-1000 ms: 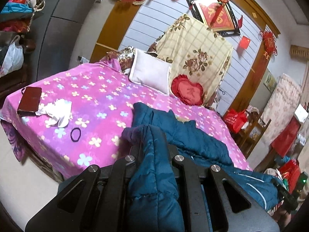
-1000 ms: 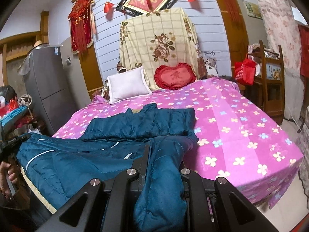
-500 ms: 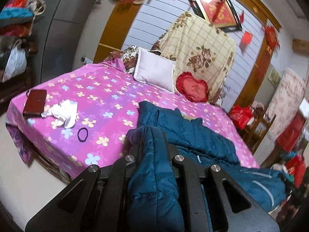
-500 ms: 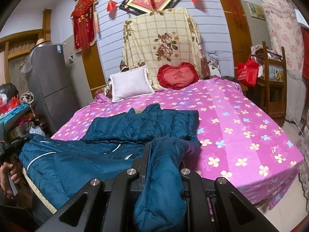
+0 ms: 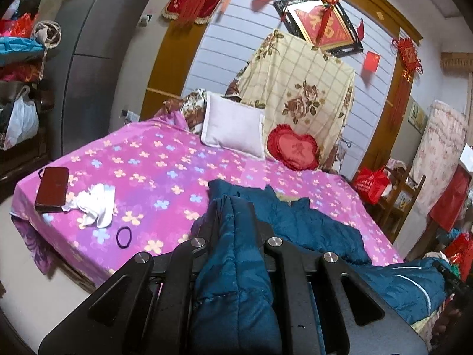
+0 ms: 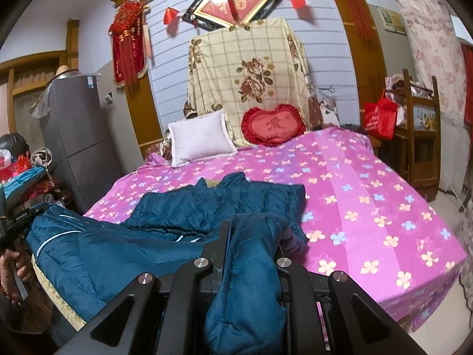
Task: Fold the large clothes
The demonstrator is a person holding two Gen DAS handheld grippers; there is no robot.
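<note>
A dark teal padded jacket [image 5: 298, 222] lies partly on the pink flowered bed [image 5: 153, 162], its upper part spread flat and its lower part lifted off the near edge. My left gripper [image 5: 235, 207] is shut on one bottom corner of the jacket, which bunches between its fingers. My right gripper [image 6: 251, 224] is shut on the other bottom corner of the jacket [image 6: 207, 204]. The jacket's hem hangs stretched between the two grippers. The left gripper also shows at the far left of the right wrist view [image 6: 14, 219].
On the bed [image 6: 369, 183] lie a brown wallet [image 5: 52, 185], a white cloth [image 5: 96, 204] and a black hair tie [image 5: 124, 236] near its left corner. A white pillow [image 5: 233, 125] and a red heart cushion [image 5: 292, 151] stand at the head. A grey fridge [image 6: 77, 136] and a wooden shelf [image 6: 419, 136] flank the bed.
Both grippers have risen and moved forward toward the bed with the jacket's corners held. More of the jacket now lies over the bed.
</note>
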